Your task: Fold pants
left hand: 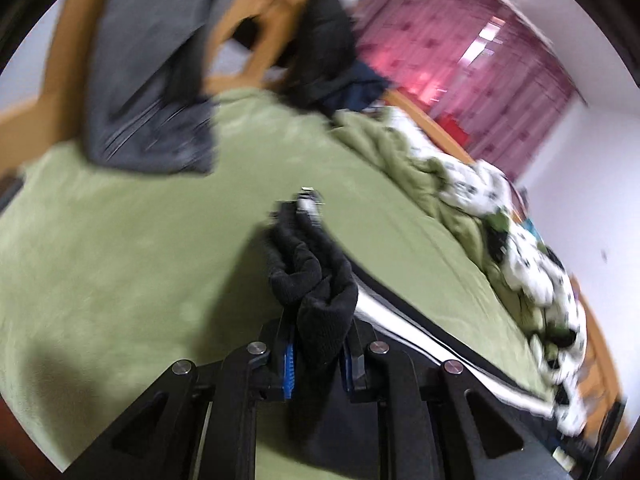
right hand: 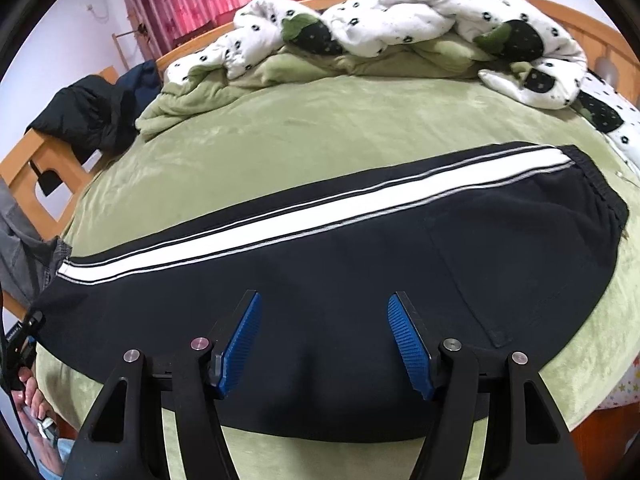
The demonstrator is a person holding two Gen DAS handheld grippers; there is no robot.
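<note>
Black pants (right hand: 320, 264) with a white side stripe (right hand: 280, 216) lie flat across the green bed (right hand: 320, 112), waistband to the right. My right gripper (right hand: 325, 296) hovers open just above the middle of the pants, its blue pads (right hand: 408, 340) apart with nothing between them. In the blurred left wrist view, my left gripper (left hand: 300, 216) is shut on a bunched end of the black pants (left hand: 316, 300), held up above the bed. The striped leg (left hand: 400, 320) trails away to the right. The fabric hides most of the left fingers.
A white patterned quilt (right hand: 400, 16) and a rumpled green blanket (right hand: 192, 84) lie along the far side. A dark jacket (right hand: 92, 116) sits on the wooden bed frame (right hand: 32, 168). A grey garment (left hand: 152, 80) hangs at one end. A hand (right hand: 28, 392) shows at the lower left.
</note>
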